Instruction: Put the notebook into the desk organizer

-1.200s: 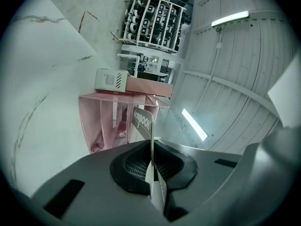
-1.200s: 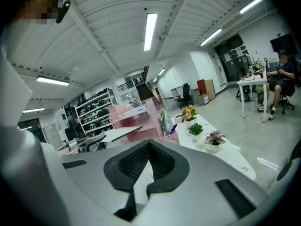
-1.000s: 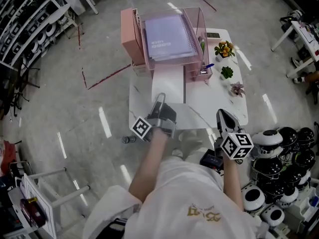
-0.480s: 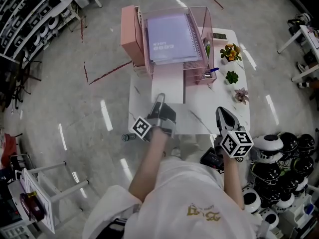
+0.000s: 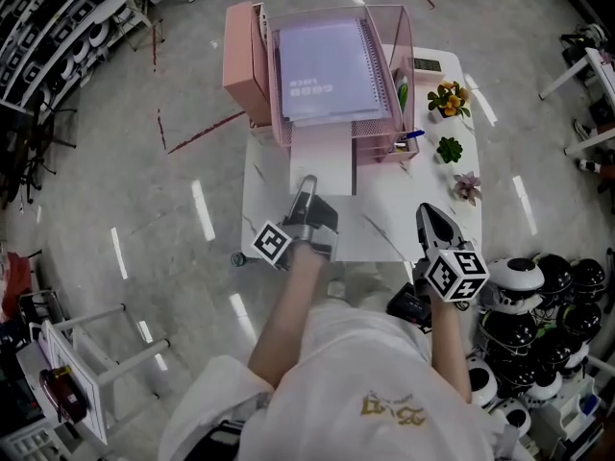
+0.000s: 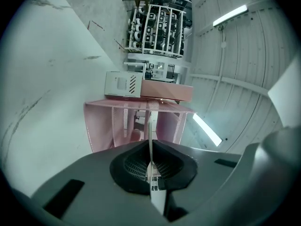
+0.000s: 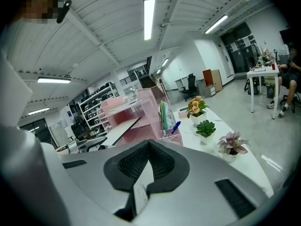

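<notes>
The lavender spiral notebook (image 5: 329,69) lies flat in the top tray of the pink mesh desk organizer (image 5: 320,129) at the far end of the white table (image 5: 389,209). My left gripper (image 5: 307,183) hovers over the table's near half, just short of the organizer's front, with its jaws shut and nothing between them. In the left gripper view the organizer (image 6: 136,121) stands straight ahead of the left gripper (image 6: 150,142). My right gripper (image 5: 426,213) is at the table's near right edge, shut and empty. Past the right gripper (image 7: 149,149) the organizer (image 7: 141,119) shows on the left.
Three small potted plants (image 5: 449,148) line the table's right side. Pens (image 5: 404,133) stand in the organizer's right compartment. A pink box (image 5: 240,60) adjoins the organizer's left side. Helmets (image 5: 538,286) are stacked right of me, and a white rack (image 5: 86,353) stands lower left.
Both grippers stay shut and almost where they were. The head camera has shifted a little. The notebook has not moved in the tray.
</notes>
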The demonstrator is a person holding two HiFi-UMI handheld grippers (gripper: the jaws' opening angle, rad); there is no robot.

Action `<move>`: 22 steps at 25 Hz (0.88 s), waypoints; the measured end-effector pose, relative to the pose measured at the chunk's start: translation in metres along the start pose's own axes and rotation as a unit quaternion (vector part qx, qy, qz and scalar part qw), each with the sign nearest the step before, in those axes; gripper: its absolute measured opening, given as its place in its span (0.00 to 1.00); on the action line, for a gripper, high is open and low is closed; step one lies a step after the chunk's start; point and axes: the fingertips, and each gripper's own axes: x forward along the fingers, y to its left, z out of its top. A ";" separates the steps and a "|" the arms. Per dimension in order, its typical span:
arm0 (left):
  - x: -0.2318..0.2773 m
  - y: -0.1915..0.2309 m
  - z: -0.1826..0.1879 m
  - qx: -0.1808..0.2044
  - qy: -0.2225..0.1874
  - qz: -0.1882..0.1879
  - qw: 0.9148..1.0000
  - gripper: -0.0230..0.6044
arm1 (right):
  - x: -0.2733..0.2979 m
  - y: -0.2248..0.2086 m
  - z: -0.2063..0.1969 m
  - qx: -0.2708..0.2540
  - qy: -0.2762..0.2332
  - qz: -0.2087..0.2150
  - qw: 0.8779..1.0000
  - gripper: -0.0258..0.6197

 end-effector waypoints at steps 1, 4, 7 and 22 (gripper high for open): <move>0.003 0.001 0.001 0.000 -0.001 0.000 1.000 0.08 | 0.002 -0.002 -0.001 0.001 0.001 -0.001 1.000 0.06; 0.010 0.003 0.003 0.000 -0.007 0.001 1.000 0.08 | 0.006 -0.008 -0.002 0.003 0.005 -0.003 1.000 0.06; 0.017 0.005 0.004 0.006 -0.013 0.004 1.000 0.08 | 0.010 -0.012 -0.001 0.006 0.006 -0.005 1.000 0.06; 0.049 0.013 0.010 0.006 -0.017 0.016 1.000 0.20 | 0.035 -0.025 0.007 0.008 0.018 -0.005 1.000 0.06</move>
